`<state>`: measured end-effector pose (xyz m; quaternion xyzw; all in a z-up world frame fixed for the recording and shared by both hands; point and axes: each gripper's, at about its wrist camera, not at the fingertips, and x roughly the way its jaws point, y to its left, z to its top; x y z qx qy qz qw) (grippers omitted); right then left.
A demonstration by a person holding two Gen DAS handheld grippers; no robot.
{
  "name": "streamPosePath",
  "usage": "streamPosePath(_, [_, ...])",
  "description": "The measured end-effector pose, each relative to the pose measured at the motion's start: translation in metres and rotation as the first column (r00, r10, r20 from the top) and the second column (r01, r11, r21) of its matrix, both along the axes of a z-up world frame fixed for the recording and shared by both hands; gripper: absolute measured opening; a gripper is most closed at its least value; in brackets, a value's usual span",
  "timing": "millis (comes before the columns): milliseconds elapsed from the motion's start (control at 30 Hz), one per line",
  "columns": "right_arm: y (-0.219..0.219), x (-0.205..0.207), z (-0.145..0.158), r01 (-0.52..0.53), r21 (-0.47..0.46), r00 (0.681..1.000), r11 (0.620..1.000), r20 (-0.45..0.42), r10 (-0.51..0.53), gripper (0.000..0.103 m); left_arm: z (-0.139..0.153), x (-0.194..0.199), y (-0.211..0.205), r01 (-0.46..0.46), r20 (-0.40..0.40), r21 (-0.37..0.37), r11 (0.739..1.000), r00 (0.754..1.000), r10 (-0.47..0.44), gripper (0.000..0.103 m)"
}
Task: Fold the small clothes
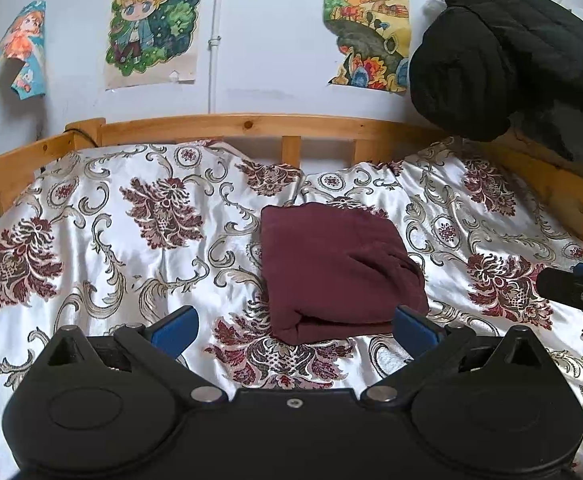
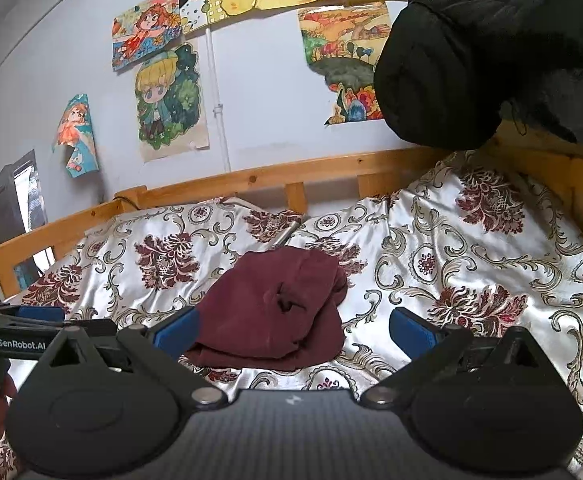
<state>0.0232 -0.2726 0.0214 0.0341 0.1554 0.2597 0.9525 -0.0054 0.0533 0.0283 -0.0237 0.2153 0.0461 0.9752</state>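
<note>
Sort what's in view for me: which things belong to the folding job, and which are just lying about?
Belongs to the job:
- folded maroon garment, on the bedspread
- left gripper, jaws open, holding nothing
- right gripper, jaws open, holding nothing

Just lying about:
- floral bedspread
- wooden bed rail
- black quilted jacket, hanging at right
- drawings on the wall

**Maroon on White Satin**

A plain maroon garment (image 1: 339,272) lies on a glossy white bedspread (image 1: 111,240) patterned with dark red floral medallions and beige-grey scrolls. The bed frame (image 1: 251,124) is honey-coloured pine. Both black grippers carry blue pads (image 2: 175,332). Bright cartoon posters (image 1: 151,20) in yellow, green and orange dot the pale grey-blue wall; a black quilted jacket (image 1: 511,52) hangs alongside.
</note>
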Motion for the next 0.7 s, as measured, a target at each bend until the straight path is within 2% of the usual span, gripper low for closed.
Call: streamPosePath(700, [-0.0007, 0.002, -0.0004, 0.003, 0.003, 1.0, 1.0, -0.009, -0.003, 0.103, -0.0019, 0.0016, 0.0027, -0.019, -0.019, -0.017, 1.0, 1.0, 0.019, 0.102])
